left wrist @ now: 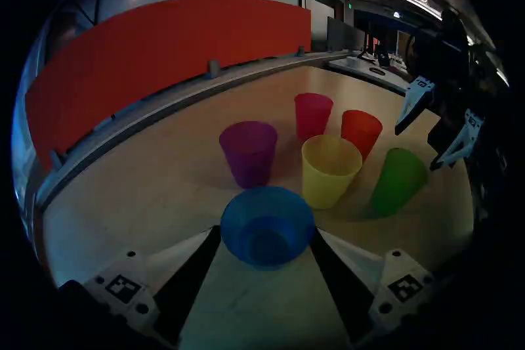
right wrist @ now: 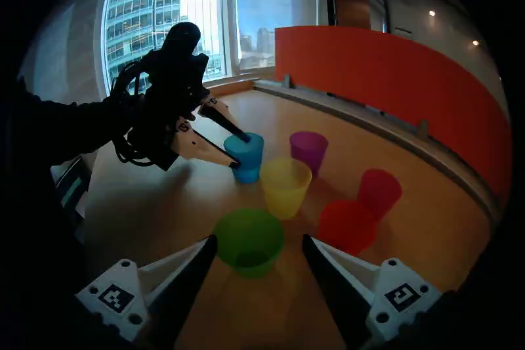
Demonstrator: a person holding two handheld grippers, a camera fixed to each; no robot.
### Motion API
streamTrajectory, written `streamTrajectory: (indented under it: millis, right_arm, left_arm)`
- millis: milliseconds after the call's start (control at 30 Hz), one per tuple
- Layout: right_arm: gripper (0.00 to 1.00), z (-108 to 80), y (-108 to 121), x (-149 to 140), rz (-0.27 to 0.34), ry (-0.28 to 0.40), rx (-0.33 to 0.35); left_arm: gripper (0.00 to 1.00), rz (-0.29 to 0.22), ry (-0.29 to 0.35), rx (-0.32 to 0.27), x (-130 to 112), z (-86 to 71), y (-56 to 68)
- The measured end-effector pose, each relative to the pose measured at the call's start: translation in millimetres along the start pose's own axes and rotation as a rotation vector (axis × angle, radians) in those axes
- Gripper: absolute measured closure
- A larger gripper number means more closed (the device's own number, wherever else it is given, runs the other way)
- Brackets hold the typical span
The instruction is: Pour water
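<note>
Between the fingers of my left tongs (left wrist: pixel 266 232) sits the blue cup (left wrist: pixel 267 215). Both fingers press against its sides, so I have it clamped. From the right gripper view it looks to be resting on the tabletop (left wrist: pixel 164 179) or barely off it; I cannot tell which. Its inside is too dark for me to say whether it holds water. Just beyond it stands the purple cup (left wrist: pixel 248 153). To the right of that is the yellow cup (left wrist: pixel 330 169), with the pink cup (left wrist: pixel 312 113) and the red cup (left wrist: pixel 360 132) behind it. All are upright and near one another. Farthest right, the green cup (right wrist: pixel 249 240) stands between the fingers of my right tongs (right wrist: pixel 258 241), which are spread wide. One fingertip is just beside the rim and the other is apart from it, so nothing is held there.

I judge this to be the start of the pour: the source cup is gripped and nothing is tipped yet. Next I must lift the blue cup clear of its neighbours, carry it over a receiving cup and tilt it slowly with the lip above that rim. The cups crowd together, so a careless swing could knock one over.
</note>
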State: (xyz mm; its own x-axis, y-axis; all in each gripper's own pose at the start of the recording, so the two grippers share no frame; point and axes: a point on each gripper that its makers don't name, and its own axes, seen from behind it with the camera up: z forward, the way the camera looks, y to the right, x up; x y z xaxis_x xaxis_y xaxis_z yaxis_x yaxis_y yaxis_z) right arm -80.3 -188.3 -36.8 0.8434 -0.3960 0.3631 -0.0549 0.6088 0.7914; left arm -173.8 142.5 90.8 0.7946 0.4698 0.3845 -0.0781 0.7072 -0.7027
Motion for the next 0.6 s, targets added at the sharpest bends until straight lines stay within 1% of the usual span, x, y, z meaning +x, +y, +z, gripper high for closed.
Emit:
streamTrajectory:
  millis: [167,367,433,600]
  right_arm:
    - [0.0,-0.2,0.5,-0.9,0.001,-0.001,0.0]
    - [0.0,0.0,0.1,-1.1,0.005,0.003,0.003]
    - [0.0,0.1,0.2,-1.6,0.006,0.003,0.003]
    - [0.0,0.2,0.0,-2.6,0.007,0.002,0.003]
  left_arm:
    - [0.03,-0.006,0.007,0.0,2.6,2.6,-0.1]
    - [0.07,-0.001,0.011,0.002,5.1,4.1,1.0]
    - [0.11,0.001,0.011,0.004,5.6,4.9,1.2]
    - [0.11,-0.004,0.012,0.013,6.7,6.7,0.0]
